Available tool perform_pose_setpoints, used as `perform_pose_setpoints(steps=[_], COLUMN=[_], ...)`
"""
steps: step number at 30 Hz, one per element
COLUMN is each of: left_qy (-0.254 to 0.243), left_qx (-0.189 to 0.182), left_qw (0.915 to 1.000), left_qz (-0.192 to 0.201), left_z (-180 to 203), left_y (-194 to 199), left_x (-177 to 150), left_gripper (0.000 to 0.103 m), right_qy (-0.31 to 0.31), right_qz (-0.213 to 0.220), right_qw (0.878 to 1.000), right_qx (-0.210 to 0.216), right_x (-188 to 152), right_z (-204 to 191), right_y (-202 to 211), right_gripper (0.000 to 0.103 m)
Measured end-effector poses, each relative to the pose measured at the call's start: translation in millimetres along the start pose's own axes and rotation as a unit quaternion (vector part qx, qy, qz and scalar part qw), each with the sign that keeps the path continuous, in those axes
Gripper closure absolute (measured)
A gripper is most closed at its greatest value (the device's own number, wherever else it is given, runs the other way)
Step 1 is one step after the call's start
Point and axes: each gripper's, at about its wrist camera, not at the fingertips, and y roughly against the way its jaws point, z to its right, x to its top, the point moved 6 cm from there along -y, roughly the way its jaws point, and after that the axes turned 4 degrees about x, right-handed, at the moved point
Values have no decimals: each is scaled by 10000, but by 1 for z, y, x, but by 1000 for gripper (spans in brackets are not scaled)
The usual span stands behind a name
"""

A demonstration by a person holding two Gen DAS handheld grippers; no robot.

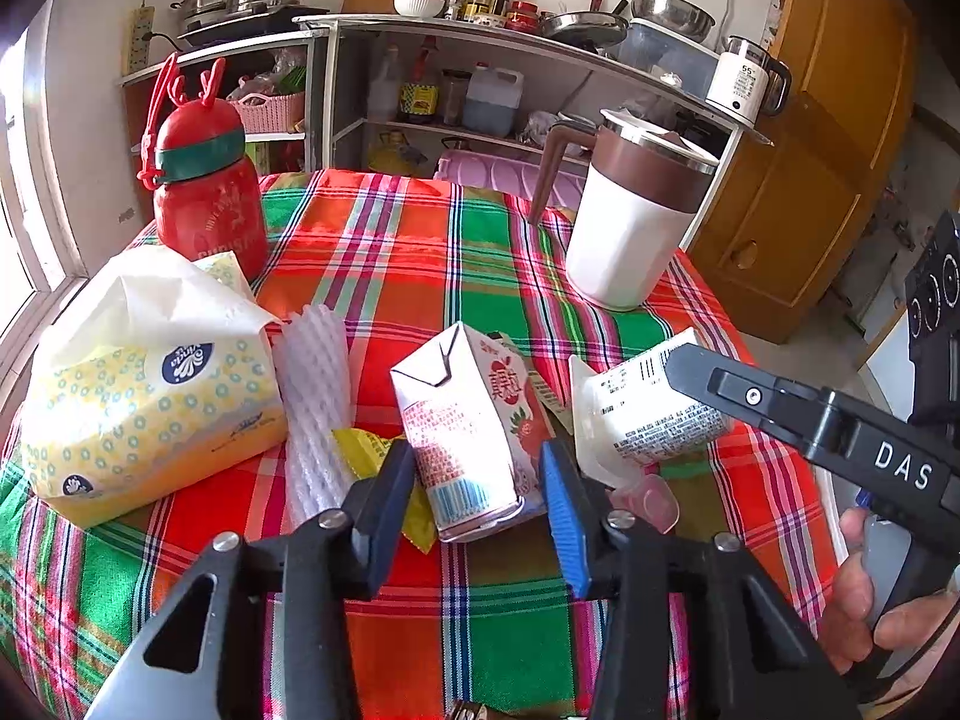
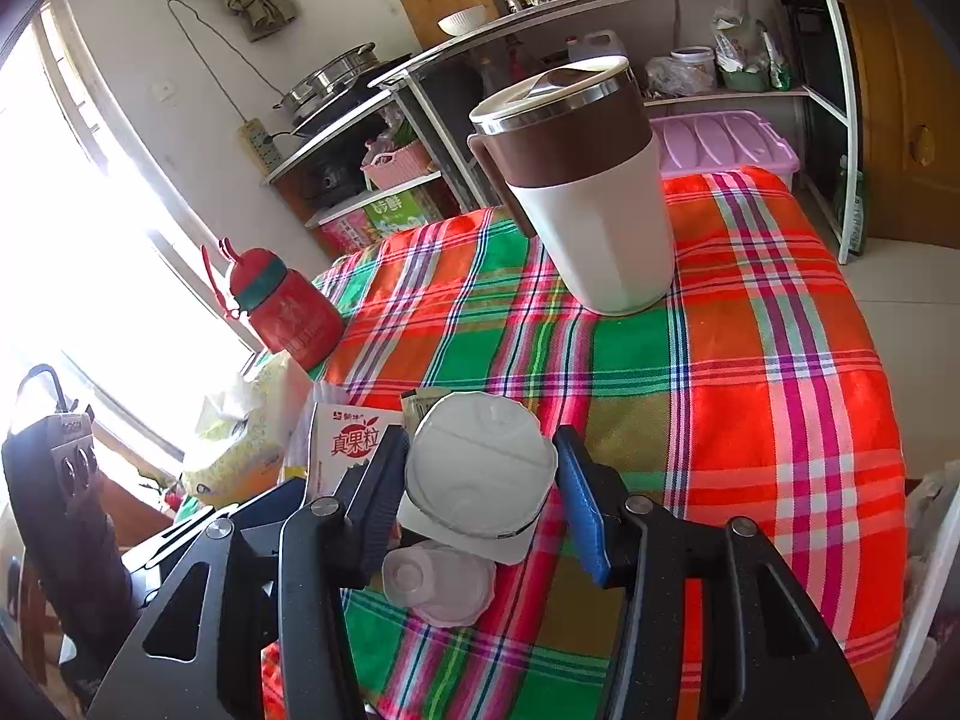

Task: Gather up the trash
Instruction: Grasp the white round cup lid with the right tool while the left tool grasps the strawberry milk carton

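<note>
Plaid-covered surface backed by a shelf rack at 12 o'clock. Left claw is spread around the milk carton; right claw is spread around the white cup. A yellow wrapper is partly hidden by the left claw.

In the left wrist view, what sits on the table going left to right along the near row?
Tissue pack → white foam sleeve → yellow wrapper → milk carton, between the left hand-held gripper fingers → white yogurt cup → right hand-held gripper.
</note>
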Motion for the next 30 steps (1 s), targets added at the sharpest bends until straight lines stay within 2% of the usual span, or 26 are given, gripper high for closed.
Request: perform_pose_setpoints(steps=[6, 11, 13, 14, 16, 17, 18, 21, 24, 30], left_qy=[-58, -90, -142, -142, 37, 82, 80, 122, 48, 41], left_qx=[50, -87, 18, 36, -13, 31, 69, -16, 167, 204], left_qw=[9999, 9999, 9999, 9999, 10000, 9999, 9999, 9999, 9997, 9996], left_qz=[82, 70, -7, -11, -85, -58, -20, -69, -190, -170], left_z=[1, 7, 7, 7, 5, 4, 4, 5, 6, 10], left_y=[7, 10, 5, 4, 0, -1, -2, -6, -16, -21], left_x=[1, -1, -2, -1, 0, 1, 1, 2, 4, 3], left_gripper=[77, 81, 80, 77, 54, 35, 30, 30, 30, 30], right_qy=[10, 32, 23, 13, -19, -18, -17, -48, -13, -50], right_qz=[98, 216, 245, 252, 264, 273, 279, 260, 275, 294], right_qw=[10000, 9998, 9997, 9997, 9996, 9996, 9996, 9996, 9995, 9995], right_qx=[-5, -15, -42, -53, -62, -75, -92, -79, -137, -122], right_x=[-1, 0, -2, -3, -5, -5, -5, -5, -5, -6], right_z=[0, -2, 0, 2, 4, 5, 6, 9, 10, 14], right_y=[7, 18, 22, 24, 28, 30, 32, 33, 33, 35], right_gripper=[53, 53, 53, 53, 53, 53, 53, 53, 53, 53])
